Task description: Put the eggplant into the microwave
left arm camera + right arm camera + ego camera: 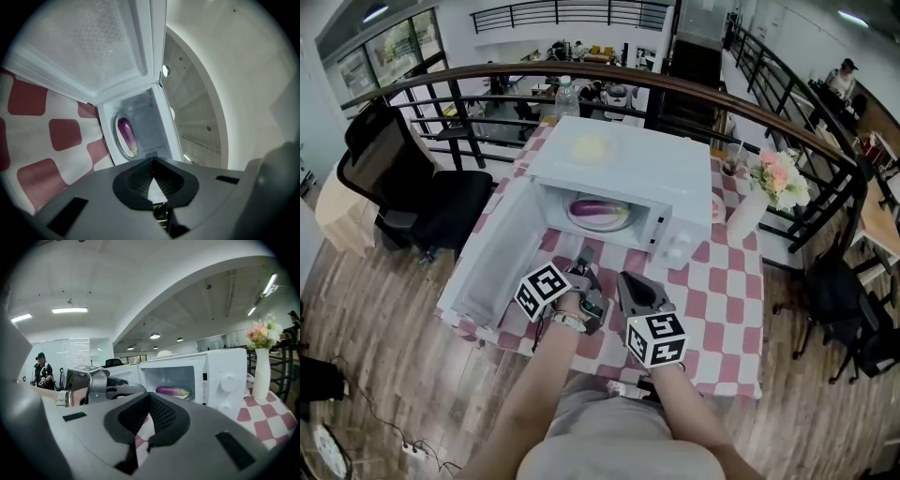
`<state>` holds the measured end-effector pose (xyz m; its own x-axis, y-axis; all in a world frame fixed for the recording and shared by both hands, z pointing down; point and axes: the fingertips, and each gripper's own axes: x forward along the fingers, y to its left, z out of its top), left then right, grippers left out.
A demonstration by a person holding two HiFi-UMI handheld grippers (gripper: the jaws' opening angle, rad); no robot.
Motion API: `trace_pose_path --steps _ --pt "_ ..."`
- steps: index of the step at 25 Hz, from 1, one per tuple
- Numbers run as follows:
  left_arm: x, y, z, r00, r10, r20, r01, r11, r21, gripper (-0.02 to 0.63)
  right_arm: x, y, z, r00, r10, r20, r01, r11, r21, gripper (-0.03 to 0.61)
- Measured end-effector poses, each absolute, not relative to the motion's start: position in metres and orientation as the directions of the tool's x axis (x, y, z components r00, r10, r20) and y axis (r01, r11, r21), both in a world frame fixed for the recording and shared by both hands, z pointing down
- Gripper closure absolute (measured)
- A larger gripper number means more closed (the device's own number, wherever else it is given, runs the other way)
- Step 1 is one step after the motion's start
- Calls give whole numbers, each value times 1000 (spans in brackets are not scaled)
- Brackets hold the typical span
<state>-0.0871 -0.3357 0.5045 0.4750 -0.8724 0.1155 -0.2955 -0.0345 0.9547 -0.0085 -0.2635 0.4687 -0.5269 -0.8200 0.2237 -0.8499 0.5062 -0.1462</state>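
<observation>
W/ eggplant [600, 209] already on plate [577, 218] inside microwave [623, 155] & L tool [586, 258], R tool [625, 277] both pinched shut, empty, prob. just swing open door [492, 267] closed w/ L tool's flank, slowly, w/o sliding it on counter [722, 281].

The head camera is looking steeply down from above the table's [727, 281] near edge, taking in the whole microwave [623, 173]. The camera on the left gripper [584, 255] is sitting close, rolled sideways, facing into the open cavity. The camera on the right gripper [623, 278] is looking almost level from the near right. All three are sharing the cavity and the eggplant [600, 208].
</observation>
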Motion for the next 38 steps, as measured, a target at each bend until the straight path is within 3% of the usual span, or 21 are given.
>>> trace_pose_path --steps 14,27,38 --pt "-79 -319 456 526 -848 54 -491 -252 834 611 -14 -267 446 -485 -851 200 -875 469 -121 555" --pt "-79 -311 442 516 -854 70 -733 -398 551 612 -13 -278 441 -484 -859 168 -875 469 -120 555" --pt "-74 -296 433 527 -848 61 -820 -488 300 611 -13 -273 438 -494 -857 148 -869 490 -67 555"
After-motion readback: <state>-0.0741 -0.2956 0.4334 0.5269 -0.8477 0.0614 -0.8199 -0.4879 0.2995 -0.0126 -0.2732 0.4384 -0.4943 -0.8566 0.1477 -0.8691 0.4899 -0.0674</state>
